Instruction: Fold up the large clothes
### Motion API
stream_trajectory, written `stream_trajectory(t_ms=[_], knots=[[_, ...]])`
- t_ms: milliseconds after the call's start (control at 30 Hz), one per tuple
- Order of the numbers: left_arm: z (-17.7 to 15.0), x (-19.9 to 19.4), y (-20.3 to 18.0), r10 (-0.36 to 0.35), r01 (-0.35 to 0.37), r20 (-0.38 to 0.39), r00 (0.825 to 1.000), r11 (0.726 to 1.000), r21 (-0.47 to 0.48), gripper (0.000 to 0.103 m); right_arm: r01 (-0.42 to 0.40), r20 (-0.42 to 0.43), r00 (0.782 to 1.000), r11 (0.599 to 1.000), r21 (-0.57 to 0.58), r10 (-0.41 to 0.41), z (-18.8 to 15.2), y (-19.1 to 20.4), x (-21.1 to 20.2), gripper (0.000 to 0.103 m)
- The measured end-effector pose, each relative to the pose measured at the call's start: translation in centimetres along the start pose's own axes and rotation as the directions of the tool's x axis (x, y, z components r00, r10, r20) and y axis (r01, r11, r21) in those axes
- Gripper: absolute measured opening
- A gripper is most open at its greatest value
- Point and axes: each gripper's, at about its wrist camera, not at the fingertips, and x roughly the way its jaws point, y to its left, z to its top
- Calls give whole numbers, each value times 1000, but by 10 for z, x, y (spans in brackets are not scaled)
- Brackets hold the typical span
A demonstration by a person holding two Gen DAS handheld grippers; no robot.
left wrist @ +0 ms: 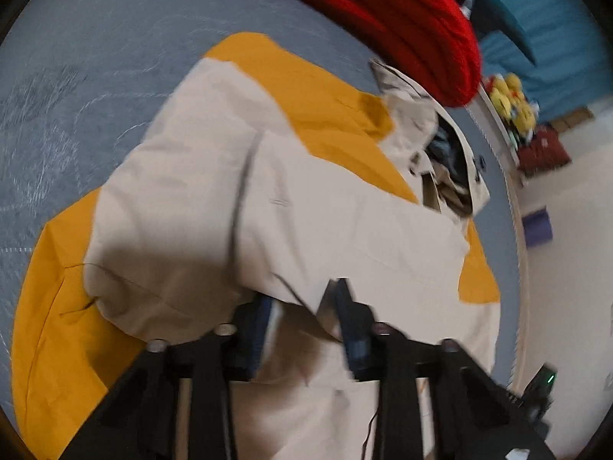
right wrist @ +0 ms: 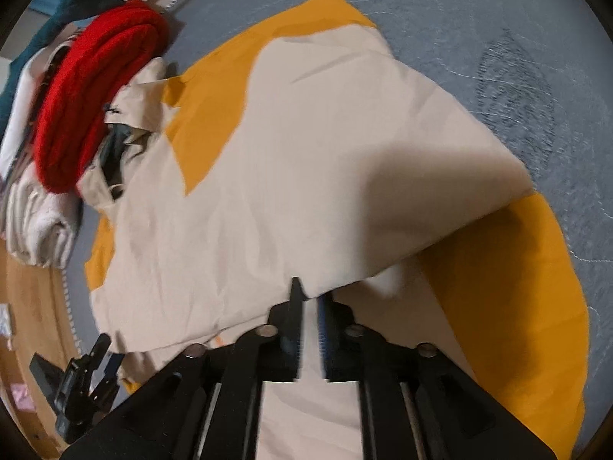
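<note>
Beige-and-yellow jacket (right wrist: 306,161) lies on the grey table (right wrist: 498,38), sides folded inward; my left tongs (left wrist: 304,303) and right tongs (right wrist: 310,299), slightly parted, straddle its hem ungripped, lengthwise fold remaining.

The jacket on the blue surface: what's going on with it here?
A person with two handheld grippers is folding a beige-and-yellow jacket on a blue surface. The left gripper and right gripper both straddle fabric edges near the hem, jaws partly apart. A red knit lies beside the collar.
</note>
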Motion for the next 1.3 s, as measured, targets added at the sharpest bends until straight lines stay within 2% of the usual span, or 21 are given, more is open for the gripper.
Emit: stream_trajectory(t_ms=[33,100,167,233,333,367,433,533,667,733,800,833,900,933,1033,1067,1100,1167,1200,1233,1300], knots=[[2,-1,5,-10,10,2,1000,1000,-27,15,18,10,1000,1000,5,-18,-2,0,-1,38],[6,-1,8,-14,15,13,1000,998,-58,9,29,28,999,1000,8,-29,-4,0,-4,43],[5,-8,5,-14,15,35,999,999,-45,6,41,67,997,999,12,-41,-7,2,-12,43],[4,-26,-6,-6,7,96,995,1000,-15,5,56,124,991,998,17,-58,-10,6,-24,43],[1,-56,-22,15,-20,207,978,1000,21,5,43,189,981,999,13,-44,-13,12,-39,43],[-3,-65,-26,42,-50,239,970,998,28,5,39,209,977,999,9,-40,-12,13,-43,43],[-6,-66,-23,104,-112,240,965,993,22,10,29,240,970,1000,5,-29,-10,13,-49,43],[-2,-59,0,181,-169,203,962,983,-73,12,17,201,979,998,67,-30,0,-3,-41,43],[7,-68,16,248,-222,220,944,966,-134,12,106,145,979,965,240,-144,9,-46,-35,43],[10,-74,16,268,-241,251,930,961,-134,12,148,181,962,947,285,-204,11,-59,-46,43],[12,-82,15,290,-263,286,913,956,-130,12,129,250,948,954,270,-199,13,-54,-60,43],[12,-83,14,288,-263,297,910,957,-122,12,100,287,943,964,245,-171,14,-48,-66,43],[15,-82,12,254,-236,292,922,967,-95,12,29,335,938,981,192,-94,13,-36,-72,43],[17,-79,13,219,-202,275,936,975,-87,12,-16,349,936,988,155,-39,13,-29,-73,43],[23,-53,23,111,-97,155,982,991,-97,14,-122,312,946,989,77,92,12,-12,-62,43],[25,-39,37,91,-77,94,991,986,-147,14,-141,282,953,987,81,113,12,-13,-55,43],[24,-33,46,102,-89,66,993,980,-179,14,-141,248,962,985,97,113,12,-16,-47,43],[21,-15,71,145,-149,-31,989,958,-246,14,-88,186,981,986,145,60,14,-27,-30,43],[20,-13,79,132,-140,-48,990,950,-279,14,-28,152,988,985,173,1,15,-37,-21,43],[18,-14,84,105,-117,-54,993,940,-321,14,-6,133,991,979,203,-22,13,-45,-16,43],[19,-23,79,104,-113,-46,994,942,-316,14,-39,126,992,968,249,8,13,-53,-14,42]])
